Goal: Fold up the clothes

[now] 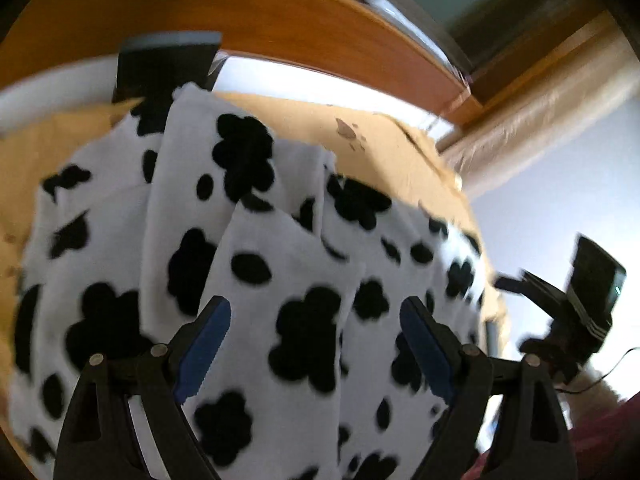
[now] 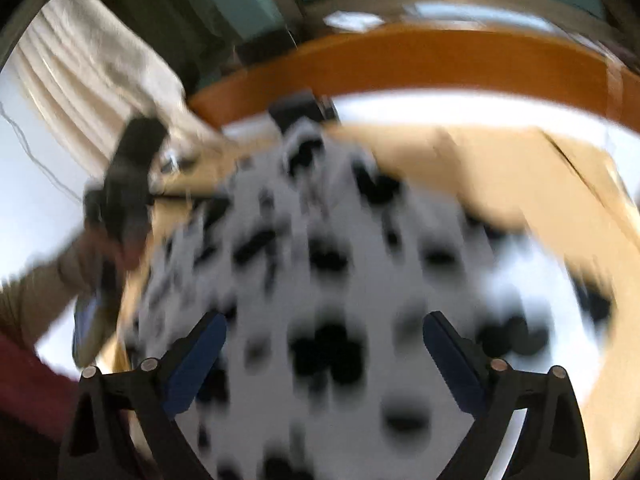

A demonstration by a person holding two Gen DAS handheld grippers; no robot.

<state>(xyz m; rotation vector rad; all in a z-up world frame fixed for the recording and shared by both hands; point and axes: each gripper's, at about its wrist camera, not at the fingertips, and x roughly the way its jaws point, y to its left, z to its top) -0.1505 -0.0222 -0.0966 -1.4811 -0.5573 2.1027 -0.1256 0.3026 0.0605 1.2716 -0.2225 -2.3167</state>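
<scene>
Tan bedding (image 1: 384, 148) is lying under the cow-print garment (image 1: 256, 240).
Both the left gripper (image 1: 316, 344) and right gripper (image 2: 324, 356) are hovering released, garment stretching away directly ahead.

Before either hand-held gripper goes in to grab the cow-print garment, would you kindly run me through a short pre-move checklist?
1. Left hand-held gripper open with nothing between its fingers: ok.
2. Right hand-held gripper open and free: ok.
3. Cow-print garment lying flat: not ok, it shows raised folds and overlapping layers.
4. Garment resting on the tan surface: ok.
5. A clear hem or corner to grasp: cannot tell, the right wrist view is too blurred and the left shows only the middle.
6. Black object at the garment's far edge clear of the fabric: not ok, the cloth overlaps it.
</scene>
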